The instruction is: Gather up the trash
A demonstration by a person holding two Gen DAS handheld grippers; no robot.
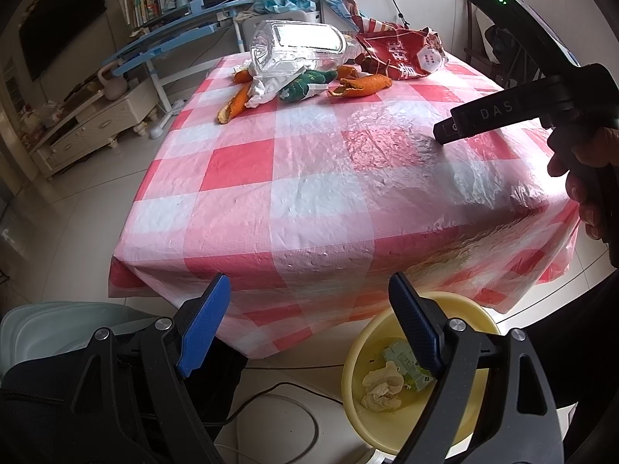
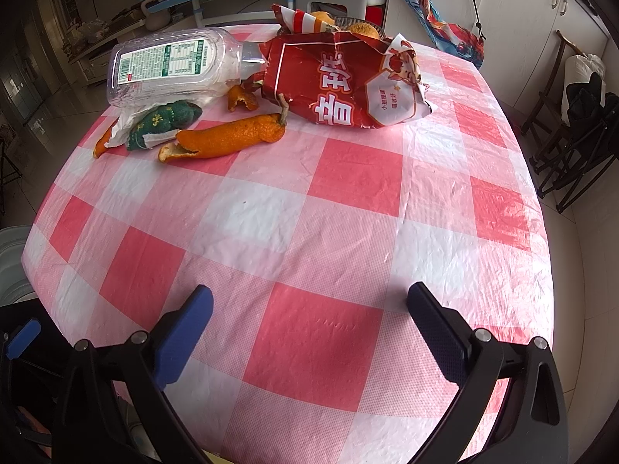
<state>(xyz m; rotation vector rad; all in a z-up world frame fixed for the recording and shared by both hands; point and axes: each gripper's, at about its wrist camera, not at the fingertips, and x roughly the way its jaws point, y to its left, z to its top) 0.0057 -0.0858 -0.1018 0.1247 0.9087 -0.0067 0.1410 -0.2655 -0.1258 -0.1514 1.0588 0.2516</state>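
- Tablecloth (image 2: 348, 178): red, pink and white checks.
- Bottle (image 2: 170, 65): clear, with a green-and-white label.
- Bag (image 2: 340, 81): dark red, white characters and trim.
- Peel (image 2: 232, 137): orange.
- Wrapper (image 2: 162, 121): dark green, pale flower print.
- Basin (image 1: 356, 355): pale yellow.
- Tissue (image 1: 381, 386): cream.
- Left gripper (image 1: 309, 332): black, blue pads.
- Right gripper (image 2: 309, 336): black, blue pads.

1. One clear plastic bottle (image 2: 170, 65) is seen lying on its side at the far left of the table.
2. One torn red snack bag (image 2: 340, 81) is counted to its right.
3. At least three pieces of orange peel (image 2: 228, 137) are counted near the bottle.
4. One yellow basin (image 1: 418, 382) is seen on the near floor; one crumpled tissue (image 1: 381, 386) and one green carton (image 1: 406, 363) are counted in it.
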